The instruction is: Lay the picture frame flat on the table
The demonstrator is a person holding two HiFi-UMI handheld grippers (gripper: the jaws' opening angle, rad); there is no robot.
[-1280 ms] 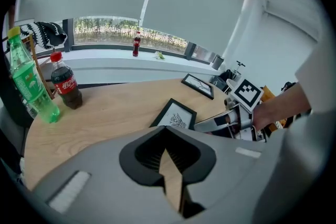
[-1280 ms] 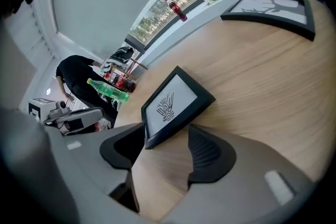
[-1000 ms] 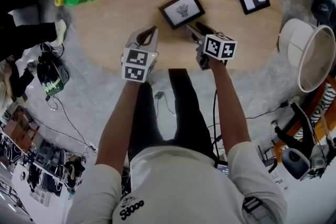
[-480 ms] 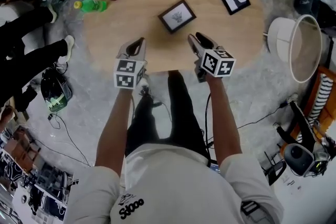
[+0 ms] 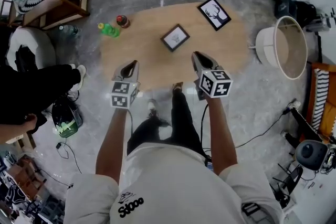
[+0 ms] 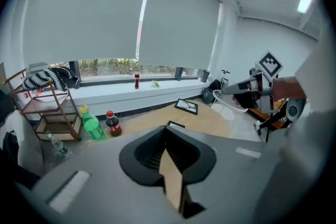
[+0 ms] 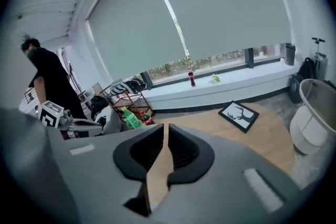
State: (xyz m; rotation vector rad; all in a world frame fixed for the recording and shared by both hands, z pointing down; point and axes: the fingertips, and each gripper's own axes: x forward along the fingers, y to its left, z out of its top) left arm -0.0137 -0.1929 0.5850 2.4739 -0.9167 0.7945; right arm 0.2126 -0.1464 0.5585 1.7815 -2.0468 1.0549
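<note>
Two picture frames lie flat on the oval wooden table. The small black frame with a pale print is at the middle, and a sliver of this small frame shows over the left jaws. The larger deer frame lies at the far right. Both grippers hang high above the near table edge, apart from the frames. My left gripper is shut and holds nothing. My right gripper has just been closing; its jaws stand almost together with nothing between them.
A green bottle and a dark cola bottle stand at the table's far left end. A white round lampshade sits on the floor to the right. A wooden rack and a person in black are at the left.
Both grippers have risen and drawn back from the small frame, which stays flat on the table. The right jaws have closed. The table now looks smaller and farther off.
</note>
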